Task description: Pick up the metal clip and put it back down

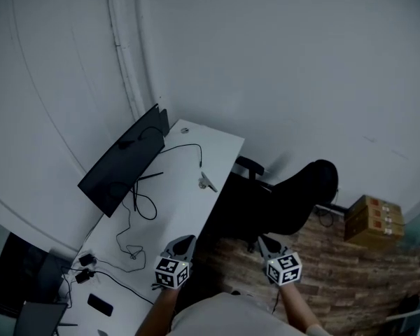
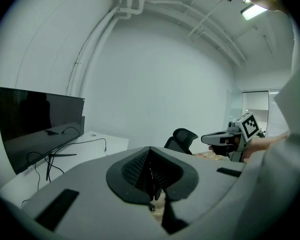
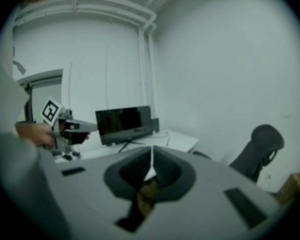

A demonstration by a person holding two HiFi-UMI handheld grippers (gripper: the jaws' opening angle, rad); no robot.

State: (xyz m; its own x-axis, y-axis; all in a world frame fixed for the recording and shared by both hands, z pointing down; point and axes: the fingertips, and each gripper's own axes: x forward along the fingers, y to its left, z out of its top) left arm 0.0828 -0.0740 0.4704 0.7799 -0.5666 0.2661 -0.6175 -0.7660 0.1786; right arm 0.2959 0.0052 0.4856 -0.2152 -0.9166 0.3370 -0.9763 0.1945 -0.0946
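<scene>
metal clip [image 1: 208,181]: lies on the white desk [image 1: 213,140], close to its right edge, about midway along, nothing touching it.
left gripper [image 1: 185,240]: jaws fully closed, nothing between them; held above the desk's near right edge, well apart from the clip.
right gripper [image 1: 264,241]: jaws together, empty; held off the desk, over the wood-pattern floor [image 1: 336,275], beside the black chair [image 1: 301,194].
monitor [image 1: 122,163]: dark, along the desk's left edge.
gripper views: each shows the other gripper held level with it, across the gap.
</scene>
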